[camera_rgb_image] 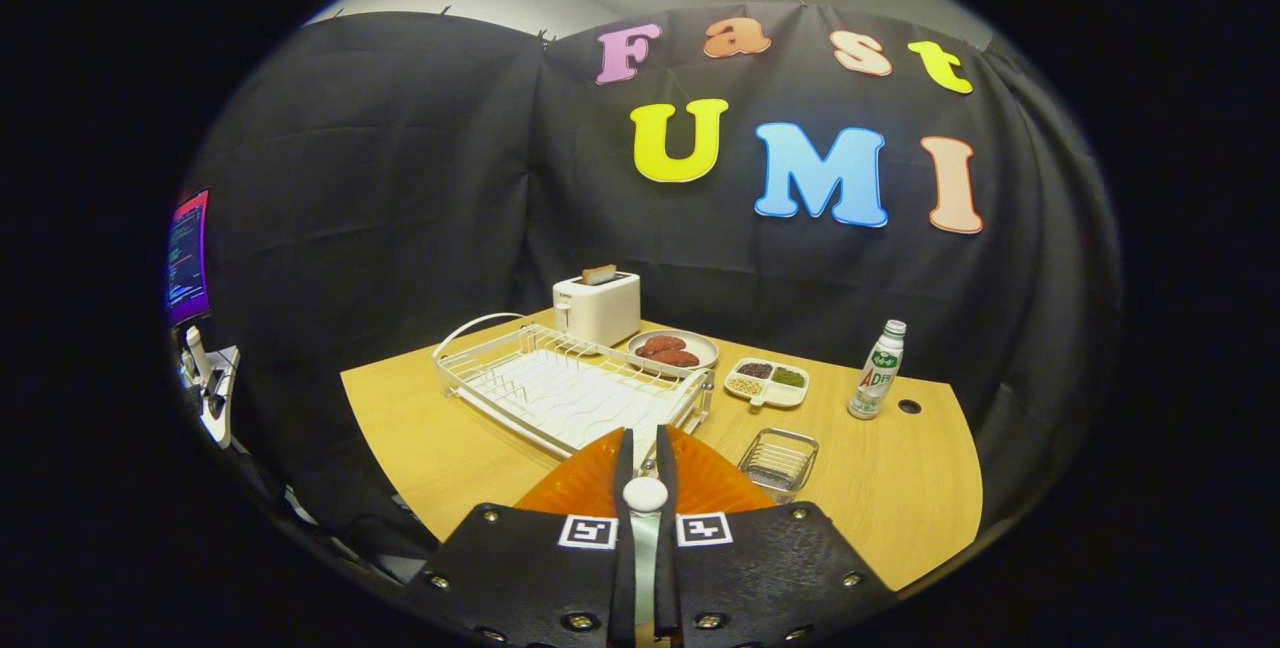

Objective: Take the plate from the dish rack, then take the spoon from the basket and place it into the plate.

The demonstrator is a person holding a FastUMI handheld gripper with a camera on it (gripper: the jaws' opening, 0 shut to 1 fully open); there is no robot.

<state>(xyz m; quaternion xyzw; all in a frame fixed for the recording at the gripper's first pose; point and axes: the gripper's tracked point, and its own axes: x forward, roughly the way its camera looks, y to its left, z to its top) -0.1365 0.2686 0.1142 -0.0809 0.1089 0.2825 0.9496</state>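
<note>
My claw point(645, 453) is pressed together on a white-handled spoon with a round knob end point(645, 494), handle running back between the two black fingers. Both fingers look to be on it.

The ribbed orange plate point(700, 483) is out of the white wire dish rack point(570, 388) and sits on the wooden table point(880, 488) directly under the fingers, just in front of the rack's near edge. The small wire basket point(780, 460) is just right of the plate. So my read: plate step done, spoon lifted, now the placing.

How I'd do it:
- lower straight down over the plate's middle, not near its rim
- keep the spoon roughly level so the far end lands first without skidding
- let go only once it rests on the plate
- back out upward, away from the rack wires ahead

Can't see the spoon's bowl end from here, so its height above the plate is a guess.
</note>
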